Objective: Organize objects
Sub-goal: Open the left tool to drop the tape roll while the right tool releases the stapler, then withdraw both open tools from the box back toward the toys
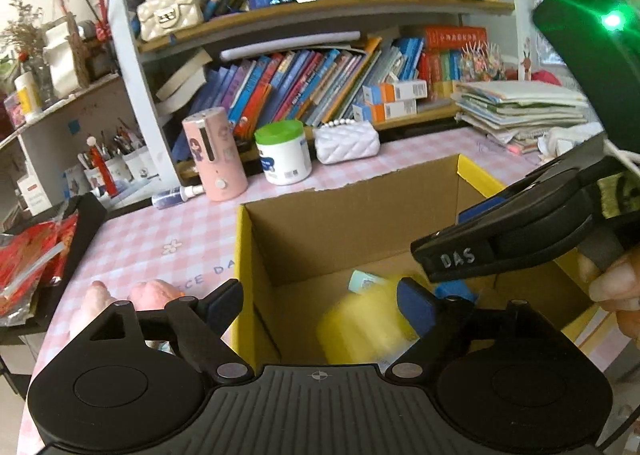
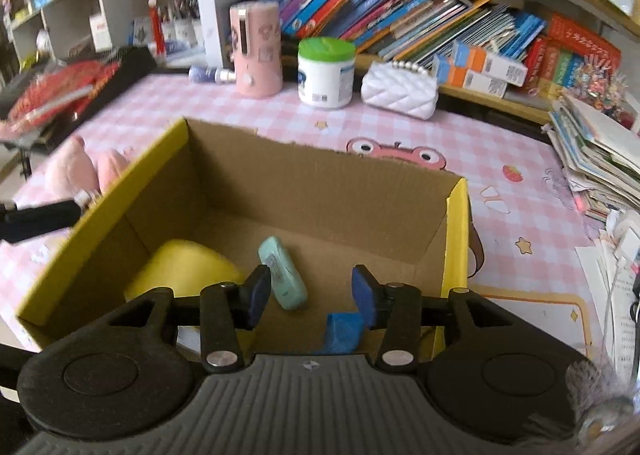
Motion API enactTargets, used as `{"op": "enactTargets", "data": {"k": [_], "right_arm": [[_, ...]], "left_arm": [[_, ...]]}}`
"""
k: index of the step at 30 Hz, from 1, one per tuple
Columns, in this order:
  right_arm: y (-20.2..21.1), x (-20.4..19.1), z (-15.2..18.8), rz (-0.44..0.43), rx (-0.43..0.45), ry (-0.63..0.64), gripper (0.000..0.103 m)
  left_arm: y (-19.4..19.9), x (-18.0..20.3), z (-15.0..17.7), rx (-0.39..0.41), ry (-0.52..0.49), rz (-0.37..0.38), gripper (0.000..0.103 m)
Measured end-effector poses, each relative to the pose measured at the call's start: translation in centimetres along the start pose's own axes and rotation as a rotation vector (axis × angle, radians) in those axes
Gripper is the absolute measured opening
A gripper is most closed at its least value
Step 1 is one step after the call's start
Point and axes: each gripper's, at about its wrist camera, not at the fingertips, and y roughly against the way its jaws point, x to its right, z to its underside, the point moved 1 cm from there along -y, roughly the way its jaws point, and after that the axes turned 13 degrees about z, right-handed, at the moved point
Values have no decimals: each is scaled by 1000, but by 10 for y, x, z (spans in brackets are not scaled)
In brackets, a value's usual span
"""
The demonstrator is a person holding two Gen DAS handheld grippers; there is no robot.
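Observation:
An open cardboard box [image 1: 241, 255] [image 2: 457, 239] with yellow outer walls stands on the pink checked table. On its floor lie a yellow soft object [image 1: 360, 325] [image 2: 180, 267], a mint-green eraser-like piece [image 1: 362, 281] [image 2: 282, 275] and a blue piece [image 1: 456, 289] [image 2: 342, 331]. My left gripper [image 1: 320, 301] hangs over the box's near left corner, open wide, with nothing between its pads. My right gripper [image 2: 310, 295] [image 1: 452, 235] hovers over the box's right part, partly open. The mint piece lies below, close to its left pad, and no pad presses on it.
A pink plush toy [image 1: 148, 291] [image 2: 80, 167] lies left of the box. Behind the box stand a pink cylinder [image 2: 258, 51], a green-lidded white jar [image 2: 326, 73] and a white quilted purse [image 2: 400, 89]. A black tray with red packets [image 1: 36, 255] sits left; stacked papers [image 2: 592, 159] lie right.

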Motion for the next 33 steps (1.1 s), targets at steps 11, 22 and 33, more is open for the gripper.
{"op": "enactTargets", "data": {"k": [11,22,33], "right_arm": [[58,-7,22,100,96,-143,47],[112,-31,75,230,118,-259,49],[140,-83,145,289,7,-265,49]], "left_arm": [[45,-12,15,69,51,29,86],[87,-29,58,66,106,57,86],[123,-46,116,-29,151,54,87]]}}
